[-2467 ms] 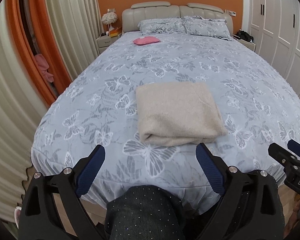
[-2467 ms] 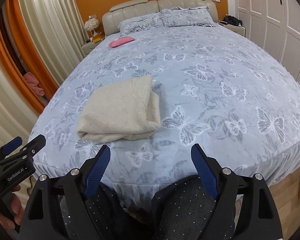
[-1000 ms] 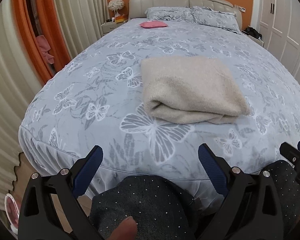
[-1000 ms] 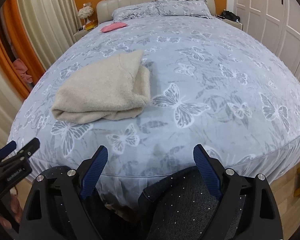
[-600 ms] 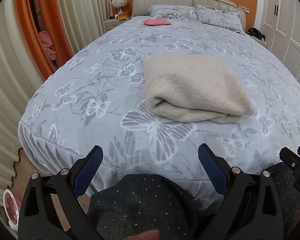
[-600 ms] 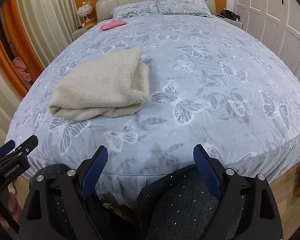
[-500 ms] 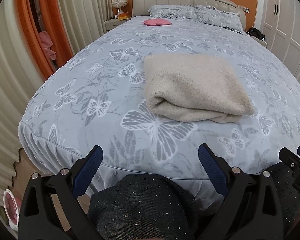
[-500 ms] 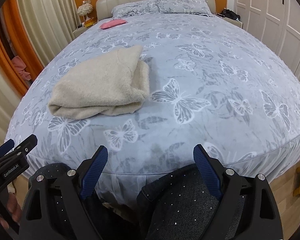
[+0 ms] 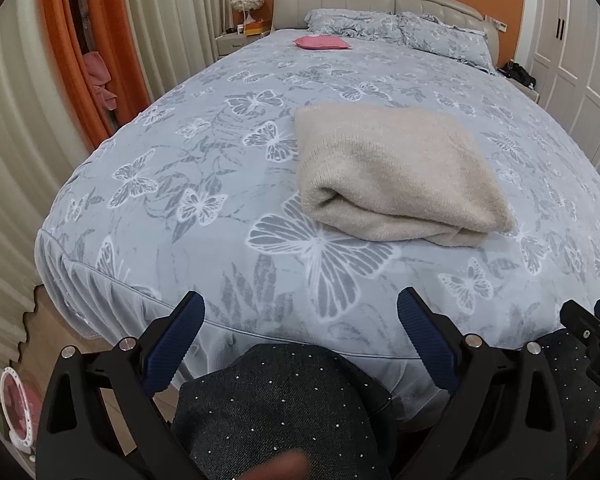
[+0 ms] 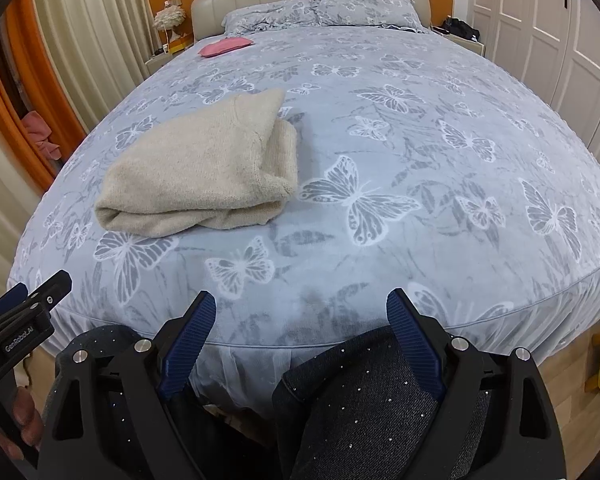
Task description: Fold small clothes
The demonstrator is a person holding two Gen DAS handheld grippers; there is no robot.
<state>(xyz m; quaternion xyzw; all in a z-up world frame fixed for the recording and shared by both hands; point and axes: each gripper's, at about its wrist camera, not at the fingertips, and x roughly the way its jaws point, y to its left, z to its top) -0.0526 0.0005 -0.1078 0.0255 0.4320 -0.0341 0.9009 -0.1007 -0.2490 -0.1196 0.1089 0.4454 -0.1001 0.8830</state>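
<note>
A beige knit garment point(image 9: 396, 172) point(image 10: 204, 168) lies folded into a thick rectangle on the butterfly-print bed cover point(image 9: 220, 184) point(image 10: 420, 128), near the foot of the bed. My left gripper point(image 9: 300, 316) hangs open over the bed's near edge, well short of the garment, with nothing between its blue pads. My right gripper point(image 10: 300, 312) is also open and empty at the same edge, to the right of the garment. Each gripper's tip shows at the other view's border. The person's dark speckled trousers point(image 9: 284, 412) point(image 10: 364, 400) fill the space below both grippers.
A folded pink item point(image 9: 322, 42) point(image 10: 224, 46) rests far up the bed near the pillows point(image 9: 396, 26). Curtains point(image 9: 172, 20) and a nightstand point(image 9: 234, 42) stand on the left, white wardrobe doors point(image 10: 560, 40) on the right. Wooden floor shows below the bed's edge.
Both grippers dropped and drew back toward the bed's foot since the earliest frames; over the last second they stay put. The garment has not moved.
</note>
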